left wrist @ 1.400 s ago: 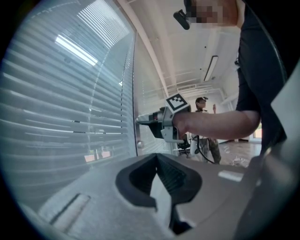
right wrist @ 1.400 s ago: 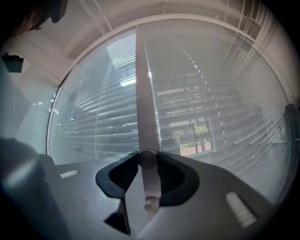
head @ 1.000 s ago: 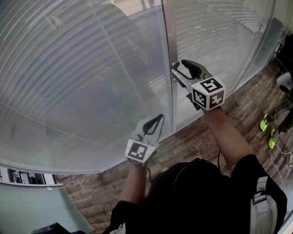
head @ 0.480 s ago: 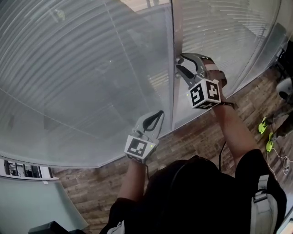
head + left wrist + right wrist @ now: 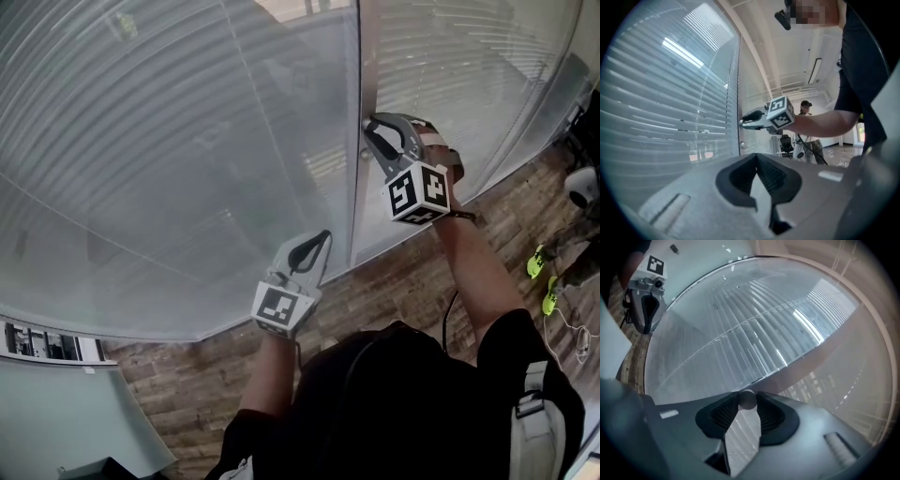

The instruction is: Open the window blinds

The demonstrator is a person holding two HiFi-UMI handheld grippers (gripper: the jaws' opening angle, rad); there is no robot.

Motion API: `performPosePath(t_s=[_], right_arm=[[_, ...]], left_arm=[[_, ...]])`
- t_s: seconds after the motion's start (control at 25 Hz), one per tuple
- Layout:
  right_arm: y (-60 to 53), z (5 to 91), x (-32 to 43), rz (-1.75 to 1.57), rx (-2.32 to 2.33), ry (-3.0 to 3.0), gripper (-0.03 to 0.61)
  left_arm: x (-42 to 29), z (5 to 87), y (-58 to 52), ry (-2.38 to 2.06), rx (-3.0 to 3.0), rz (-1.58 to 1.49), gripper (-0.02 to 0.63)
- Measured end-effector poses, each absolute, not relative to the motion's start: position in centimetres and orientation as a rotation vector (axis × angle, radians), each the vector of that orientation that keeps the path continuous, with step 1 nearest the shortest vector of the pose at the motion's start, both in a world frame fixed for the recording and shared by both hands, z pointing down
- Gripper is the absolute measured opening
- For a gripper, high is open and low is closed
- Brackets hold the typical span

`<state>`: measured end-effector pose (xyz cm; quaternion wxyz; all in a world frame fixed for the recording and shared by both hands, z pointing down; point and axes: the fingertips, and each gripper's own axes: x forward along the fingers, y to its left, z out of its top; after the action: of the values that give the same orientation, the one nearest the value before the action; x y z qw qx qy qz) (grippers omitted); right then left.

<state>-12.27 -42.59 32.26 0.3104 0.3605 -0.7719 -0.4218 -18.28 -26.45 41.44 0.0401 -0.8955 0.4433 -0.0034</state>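
Head view: the right tongs [image 5: 368, 123] reach the upright frame [image 5: 367, 56] between the panes. The left tongs [image 5: 323, 236] hang lower, tips together, holding nothing. The blinds [image 5: 169, 141] behind the glass have their slats lying shut.

Left gripper view: its jaws meet, empty, and the slats across the pane are closed.

Right gripper view: the jaws have just been closing and pinch a small round knob [image 5: 747, 399]. By my judgement the grip is made. Turning the knob to open the slats is not yet done.
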Motion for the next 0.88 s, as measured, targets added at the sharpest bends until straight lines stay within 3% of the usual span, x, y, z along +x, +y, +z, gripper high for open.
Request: performPosePath(t_s=[0.88], right_arm=[[-43.3,31.4,-11.5,-0.433,1.195,-2.628,0.128]], left_arm=[[-17.4,40.7,-26.7,1.323,-2.762,-0.042,0.003]])
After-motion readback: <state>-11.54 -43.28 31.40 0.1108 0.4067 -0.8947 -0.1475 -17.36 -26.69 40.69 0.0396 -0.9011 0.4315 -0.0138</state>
